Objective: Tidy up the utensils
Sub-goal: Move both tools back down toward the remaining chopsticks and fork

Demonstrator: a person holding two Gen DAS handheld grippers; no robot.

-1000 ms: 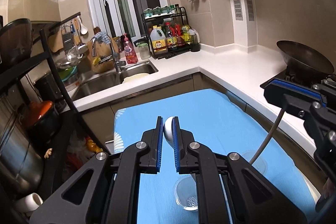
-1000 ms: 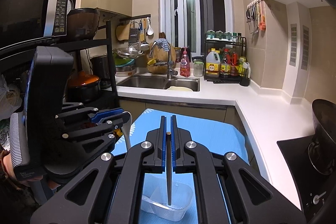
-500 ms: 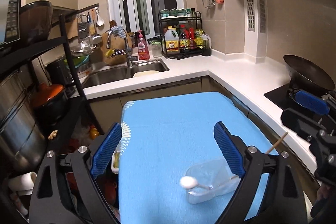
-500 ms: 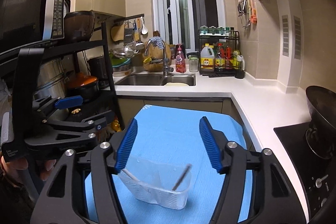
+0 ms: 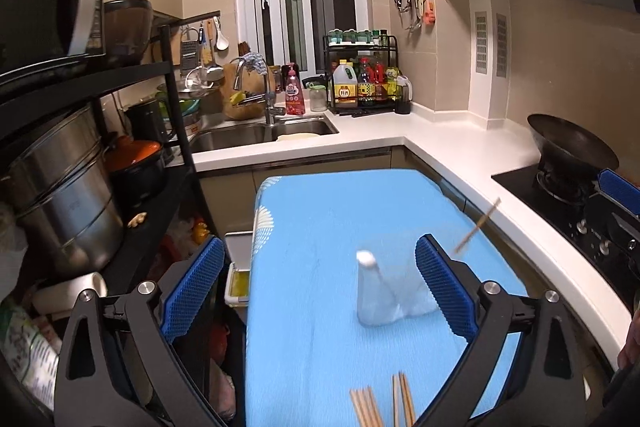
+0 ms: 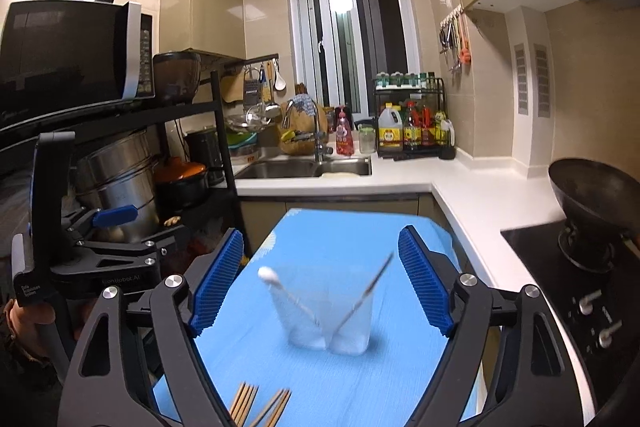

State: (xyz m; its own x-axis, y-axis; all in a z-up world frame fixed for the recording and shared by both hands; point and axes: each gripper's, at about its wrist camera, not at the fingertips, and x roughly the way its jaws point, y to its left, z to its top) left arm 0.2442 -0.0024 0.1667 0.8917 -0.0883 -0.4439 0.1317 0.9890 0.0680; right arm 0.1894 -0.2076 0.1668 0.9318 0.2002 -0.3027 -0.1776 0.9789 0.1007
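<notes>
A clear two-compartment holder (image 5: 384, 303) (image 6: 332, 323) stands on the blue-covered table (image 5: 320, 211). A white spoon (image 5: 366, 259) (image 6: 266, 273) leans out of its left compartment and one wooden chopstick (image 5: 478, 225) (image 6: 372, 287) out of its right. Several loose chopsticks (image 5: 380, 407) (image 6: 260, 407) lie at the table's near edge. My left gripper (image 5: 318, 243) is back from the holder, its jaws opening with nothing gripped. My right gripper (image 6: 320, 235) is likewise back from it, jaws opening and empty. In the right wrist view one of the left gripper's pads (image 6: 116, 217) shows at the left.
A white L-shaped counter (image 5: 448, 147) runs behind and to the right, with a sink (image 5: 260, 135), a bottle rack (image 5: 362, 83) and a wok (image 5: 572, 147) on the hob. A black shelf rack (image 6: 216, 147) with pots and a microwave (image 6: 76, 55) stands left of the table.
Both grippers went from shut to wide open, letting go of the spoon and the chopstick, which now lean in the holder. Both pulled back, bringing the loose chopsticks into view.
</notes>
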